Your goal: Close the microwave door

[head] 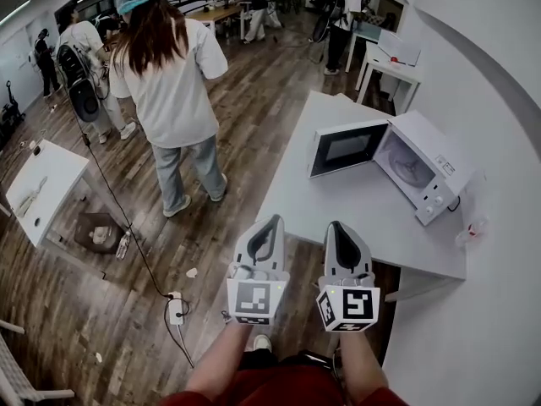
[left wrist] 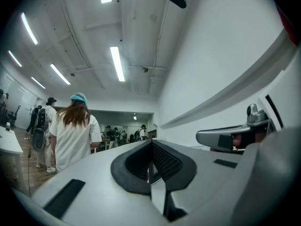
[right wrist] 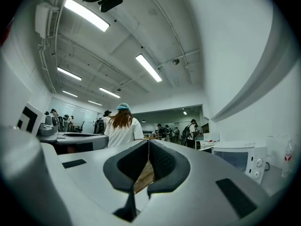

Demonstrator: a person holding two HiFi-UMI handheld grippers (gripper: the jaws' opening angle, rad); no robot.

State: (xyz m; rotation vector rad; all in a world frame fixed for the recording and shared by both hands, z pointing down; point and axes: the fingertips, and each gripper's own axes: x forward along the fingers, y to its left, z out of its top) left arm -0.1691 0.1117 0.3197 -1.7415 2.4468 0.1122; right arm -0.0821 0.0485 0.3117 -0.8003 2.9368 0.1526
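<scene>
The white microwave (head: 427, 172) stands on the white table (head: 338, 218), at its far right by the wall. Its door (head: 347, 148) hangs wide open to the left, and the cavity with the turntable shows. Both grippers are held side by side over the table's near edge, well short of the microwave. The left gripper (head: 272, 222) has its jaws together with nothing in them, and so does the right gripper (head: 336, 226). In the right gripper view the microwave (right wrist: 240, 160) sits low at the right, beyond the closed right gripper (right wrist: 148, 143). The left gripper (left wrist: 151, 143) faces the open room.
A person in a white shirt and blue cap (head: 169, 74) stands on the wooden floor left of the table. A power strip (head: 176, 309) with a cable lies on the floor by the table's near corner. A small bottle (head: 473, 228) stands by the wall.
</scene>
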